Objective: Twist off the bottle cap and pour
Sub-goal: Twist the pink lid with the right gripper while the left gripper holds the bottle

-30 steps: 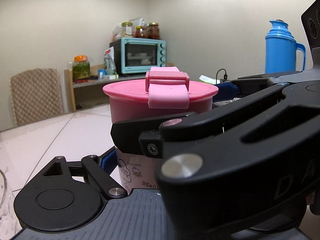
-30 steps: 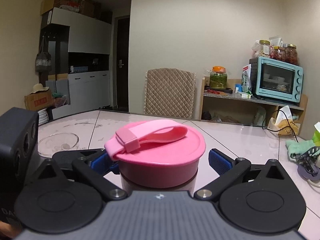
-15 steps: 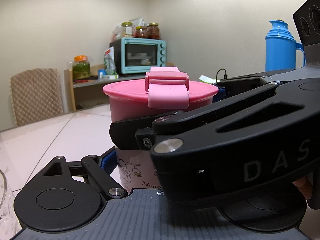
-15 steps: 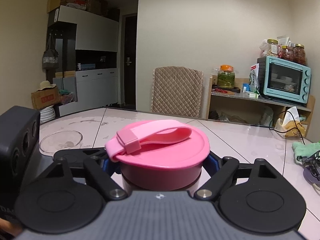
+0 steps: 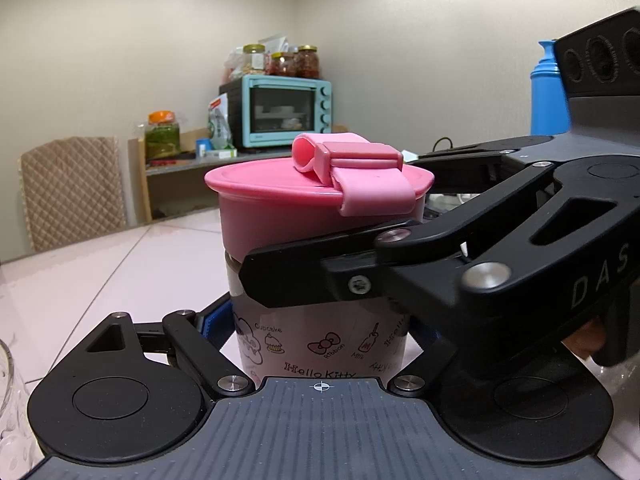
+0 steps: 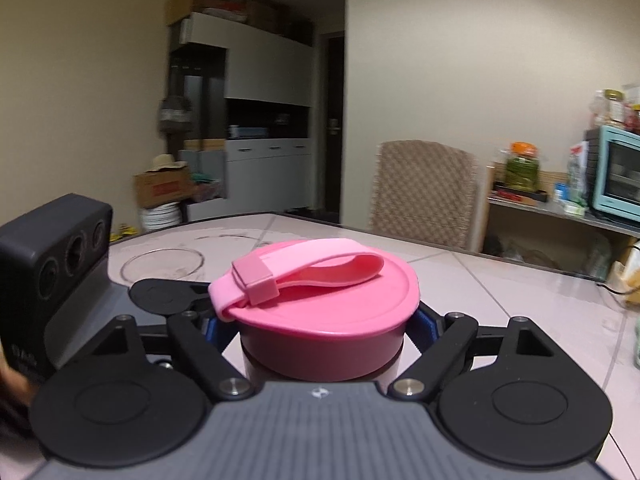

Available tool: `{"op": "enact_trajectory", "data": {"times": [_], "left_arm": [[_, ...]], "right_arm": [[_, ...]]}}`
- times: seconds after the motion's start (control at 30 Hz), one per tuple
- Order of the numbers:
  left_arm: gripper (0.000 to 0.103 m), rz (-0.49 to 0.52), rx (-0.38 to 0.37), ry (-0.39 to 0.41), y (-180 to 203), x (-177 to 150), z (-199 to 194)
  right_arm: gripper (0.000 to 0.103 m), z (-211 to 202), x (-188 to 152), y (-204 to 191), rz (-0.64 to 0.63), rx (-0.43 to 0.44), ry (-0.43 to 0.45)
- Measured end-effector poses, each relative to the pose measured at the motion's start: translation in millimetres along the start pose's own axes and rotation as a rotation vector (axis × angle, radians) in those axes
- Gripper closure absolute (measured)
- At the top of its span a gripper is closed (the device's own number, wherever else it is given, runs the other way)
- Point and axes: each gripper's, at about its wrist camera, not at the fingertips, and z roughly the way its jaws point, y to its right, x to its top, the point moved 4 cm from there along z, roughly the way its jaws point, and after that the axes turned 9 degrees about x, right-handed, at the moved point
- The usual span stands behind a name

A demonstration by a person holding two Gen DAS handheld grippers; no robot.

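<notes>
Bottle (image 5: 316,344) upright on bench (image 5: 132,272), clamped low on printed body between left gripper (image 5: 320,344) fingers (image 5: 208,326); right gripper (image 6: 326,334) fingers (image 6: 426,326) closed on pink cap (image 6: 332,312), just above the left pair. Risks: bottle spinning with cap if lower grip slips on smooth wall; pads riding off cap's short skirt under torque; loose strap (image 6: 304,268) fouling fingers; cap freeing suddenly, contents slopping. Glass bowl (image 6: 162,266) beyond left fingers, apart. Both grippers pitched slightly down, right crossing over left from the right side; some roll blur in right view
</notes>
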Motion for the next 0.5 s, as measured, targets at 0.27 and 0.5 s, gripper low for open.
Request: {"op": "enact_trajectory", "data": {"times": [0.27,0.5], "left_arm": [[0.013,-0.002,-0.001,0.001,-0.5,1.3,-0.7],[0.013,-0.005,-0.001,0.000,4.5,1.7,-2.8]], "right_arm": [[0.018,-5.0,0.5,11.1,-0.045,0.153,0.021],[0.014,-14.2,2.5,5.8,-0.055,0.130,0.034]]}}
